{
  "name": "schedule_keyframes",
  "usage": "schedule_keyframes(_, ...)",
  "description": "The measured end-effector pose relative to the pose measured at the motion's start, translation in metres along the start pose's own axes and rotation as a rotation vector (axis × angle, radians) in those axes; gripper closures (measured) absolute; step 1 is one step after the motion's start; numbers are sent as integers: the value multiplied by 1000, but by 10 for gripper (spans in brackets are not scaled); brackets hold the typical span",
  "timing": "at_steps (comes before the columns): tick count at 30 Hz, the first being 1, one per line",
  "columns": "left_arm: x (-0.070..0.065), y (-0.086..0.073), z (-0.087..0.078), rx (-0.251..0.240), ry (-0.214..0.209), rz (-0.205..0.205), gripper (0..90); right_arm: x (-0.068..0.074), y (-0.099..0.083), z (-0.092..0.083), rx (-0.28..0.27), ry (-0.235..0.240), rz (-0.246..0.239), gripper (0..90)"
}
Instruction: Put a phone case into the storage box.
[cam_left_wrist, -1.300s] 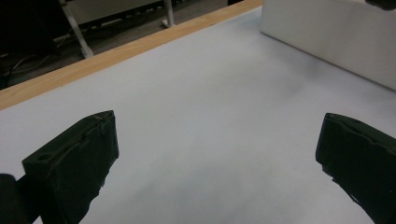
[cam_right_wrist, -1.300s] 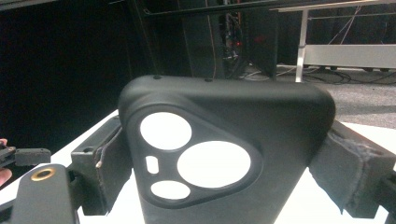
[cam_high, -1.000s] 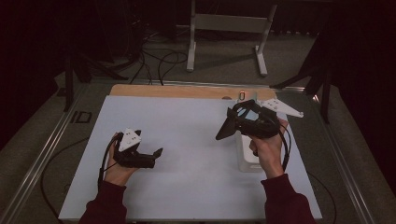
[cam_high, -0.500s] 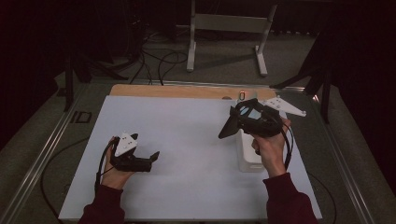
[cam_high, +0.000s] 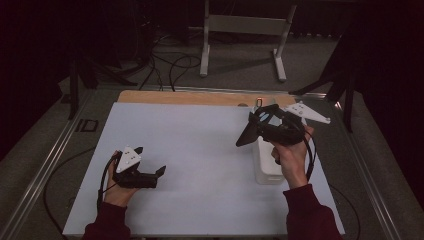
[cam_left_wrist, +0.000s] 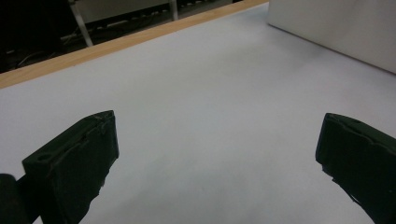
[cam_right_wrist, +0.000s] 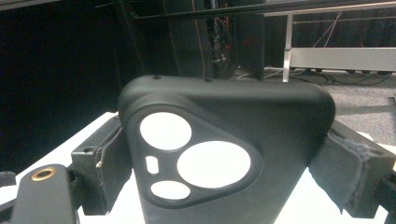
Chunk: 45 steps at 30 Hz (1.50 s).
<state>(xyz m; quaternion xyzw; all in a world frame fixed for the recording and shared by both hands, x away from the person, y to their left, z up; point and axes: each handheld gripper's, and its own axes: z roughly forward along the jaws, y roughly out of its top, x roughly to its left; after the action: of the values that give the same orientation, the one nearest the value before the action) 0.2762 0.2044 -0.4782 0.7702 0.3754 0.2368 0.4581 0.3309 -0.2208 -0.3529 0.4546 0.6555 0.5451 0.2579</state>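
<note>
- A black phone case is pinched between the fingers of the right gripper, held up above the right side of the surface.
- In the right gripper view the case stands upright, its camera cut-outs showing as white ovals inside a rounded triangular frame, with a black finger pressing on each of its side edges.
- In the high view the case slants down and to the left from the gripper, in the air, just left of a white box.
- The white box rests on the surface below the right hand.
- The left gripper lies low near the front left of the surface, held by the left hand.
- Its fingers are spread wide, with bare white surface between them.
- A wooden strip runs along the far edge of the surface.
</note>
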Motion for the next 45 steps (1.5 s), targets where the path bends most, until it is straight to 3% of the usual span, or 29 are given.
schedule_keyframes(21,7,-16,-15,-16,11,-16,0,-11,4,0,-8,-37,5,137)
schedule_keyframes(45,10,-23,-18,-14,34,-29,0,-35,15,8,-9,-138,18,138)
